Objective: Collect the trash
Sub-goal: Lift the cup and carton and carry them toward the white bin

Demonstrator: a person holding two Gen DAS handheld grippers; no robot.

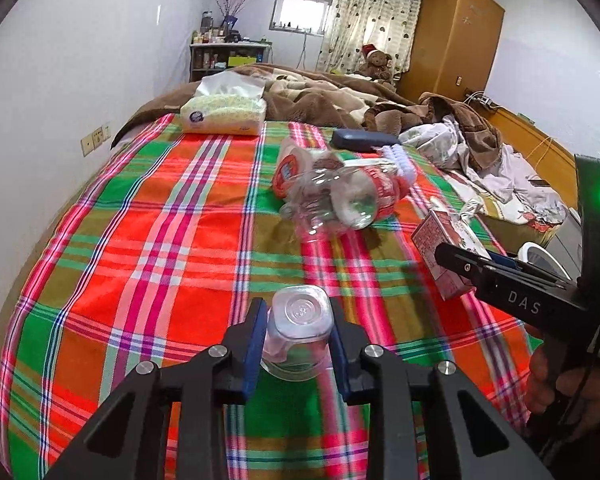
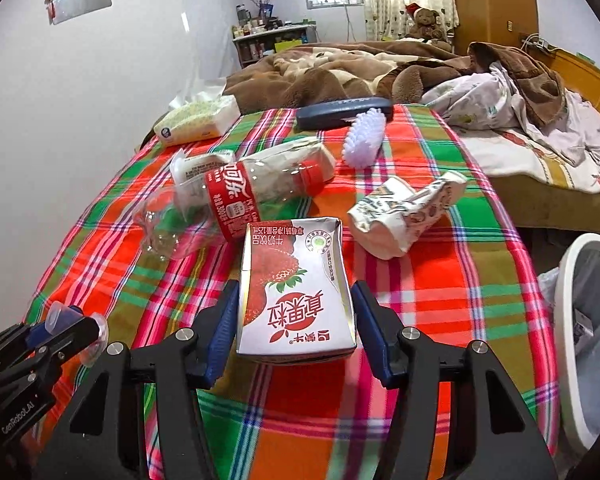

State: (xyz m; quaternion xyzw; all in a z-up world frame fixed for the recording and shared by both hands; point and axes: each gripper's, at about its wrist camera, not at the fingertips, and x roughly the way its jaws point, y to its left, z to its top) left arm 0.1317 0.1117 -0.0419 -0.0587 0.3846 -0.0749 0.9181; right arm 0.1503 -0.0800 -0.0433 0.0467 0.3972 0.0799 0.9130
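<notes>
My left gripper [image 1: 296, 334] is shut on a small clear plastic bottle [image 1: 300, 320], held above the plaid bedspread; it also shows at the left of the right wrist view [image 2: 66, 326]. My right gripper [image 2: 296, 320] is shut on a red-and-white strawberry milk carton [image 2: 296, 292], which also shows in the left wrist view [image 1: 444, 248]. A clear cola bottle with a red label [image 2: 236, 196] lies on the spread beside a crushed clear bottle [image 2: 164, 220]. A crumpled white printed carton [image 2: 404, 208] lies to the right.
A white bin with a liner [image 2: 584, 312] stands at the bed's right side. A white brush [image 2: 362, 138], a dark blue case [image 2: 340, 116] and a tissue pack [image 2: 198, 120] lie further back. Brown blankets and clothes cover the far bed.
</notes>
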